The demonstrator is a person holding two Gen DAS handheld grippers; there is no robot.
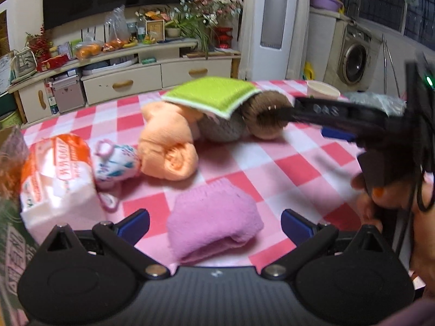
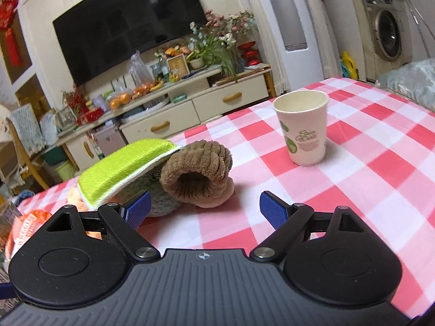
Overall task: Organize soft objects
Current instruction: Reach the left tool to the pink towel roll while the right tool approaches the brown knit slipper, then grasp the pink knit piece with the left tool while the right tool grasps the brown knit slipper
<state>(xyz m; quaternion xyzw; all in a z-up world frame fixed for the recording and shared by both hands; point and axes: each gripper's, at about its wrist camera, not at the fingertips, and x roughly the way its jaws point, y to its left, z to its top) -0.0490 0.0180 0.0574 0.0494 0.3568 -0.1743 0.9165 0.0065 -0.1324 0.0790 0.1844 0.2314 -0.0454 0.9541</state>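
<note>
A folded pink towel [image 1: 214,217] lies on the checked tablecloth between the open jaws of my left gripper [image 1: 214,224]. Beyond it lie a rolled orange cloth [image 1: 168,146], a small patterned pouch [image 1: 119,163], a white packet with orange print [image 1: 57,179], and a brown plush slipper [image 1: 263,116] with a green sponge cloth [image 1: 212,93] on top. My right gripper [image 2: 205,207] is open and empty, just in front of the slipper [image 2: 198,174] and green cloth [image 2: 125,165]. In the left wrist view it reaches in from the right [image 1: 307,111].
A paper cup [image 2: 303,129] stands on the table [image 2: 367,146] to the right of the slipper. A grey cushion [image 2: 410,81] lies at the far right edge. A TV cabinet with clutter and a washing machine stand beyond the table.
</note>
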